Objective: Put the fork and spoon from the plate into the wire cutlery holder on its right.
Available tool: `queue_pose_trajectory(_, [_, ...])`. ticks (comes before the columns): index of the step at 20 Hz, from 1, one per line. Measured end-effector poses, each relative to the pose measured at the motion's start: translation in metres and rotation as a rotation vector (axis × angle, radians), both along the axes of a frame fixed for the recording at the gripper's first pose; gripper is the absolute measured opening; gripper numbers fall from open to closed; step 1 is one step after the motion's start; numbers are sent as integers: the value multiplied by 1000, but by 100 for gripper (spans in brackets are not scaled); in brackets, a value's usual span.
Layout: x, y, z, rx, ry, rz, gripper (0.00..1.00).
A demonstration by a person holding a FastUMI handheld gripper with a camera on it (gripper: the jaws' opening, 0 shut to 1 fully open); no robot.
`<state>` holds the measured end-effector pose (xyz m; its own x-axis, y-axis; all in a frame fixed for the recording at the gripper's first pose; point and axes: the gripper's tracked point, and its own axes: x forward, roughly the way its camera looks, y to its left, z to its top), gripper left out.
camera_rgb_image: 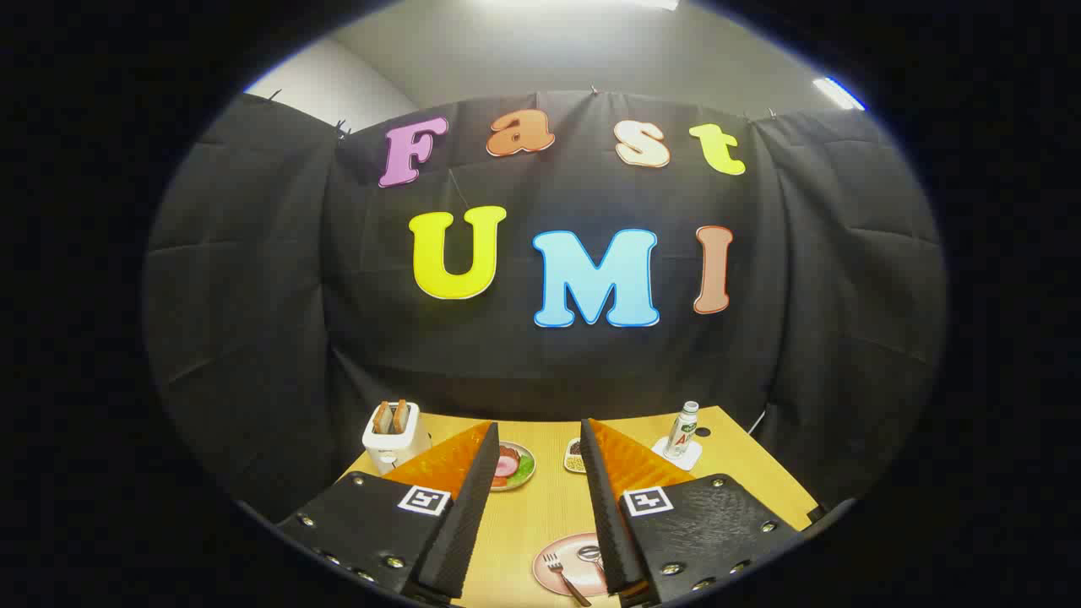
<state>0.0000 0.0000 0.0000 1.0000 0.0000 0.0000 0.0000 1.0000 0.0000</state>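
A pink plate [553, 576] lies on the wooden table low between my two fingers, close to the right one. On it rest a fork [564, 576], tines pointing away, and a spoon [589, 556] whose bowl sits beside the right finger. My gripper [540, 439] hovers above the table, open, with a wide gap and nothing between the orange-and-black fingers [460, 507]. The right finger [612, 507] covers part of the plate's right side and whatever stands to the plate's right.
Beyond the fingers, a white toaster [393, 435] with toast stands at the back left. A plate of food [513, 466] and a small dish of grains [574, 456] sit mid-table. A bottle [682, 431] on a white coaster stands at the back right.
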Motion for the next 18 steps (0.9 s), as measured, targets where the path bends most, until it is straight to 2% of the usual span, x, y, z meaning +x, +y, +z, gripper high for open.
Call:
queue_pose_trajectory(11, [11,-19,-44,-14,142,-44,60])
queue_pose_trajectory(18, [24,-33,-112,-18,337,-73,60])
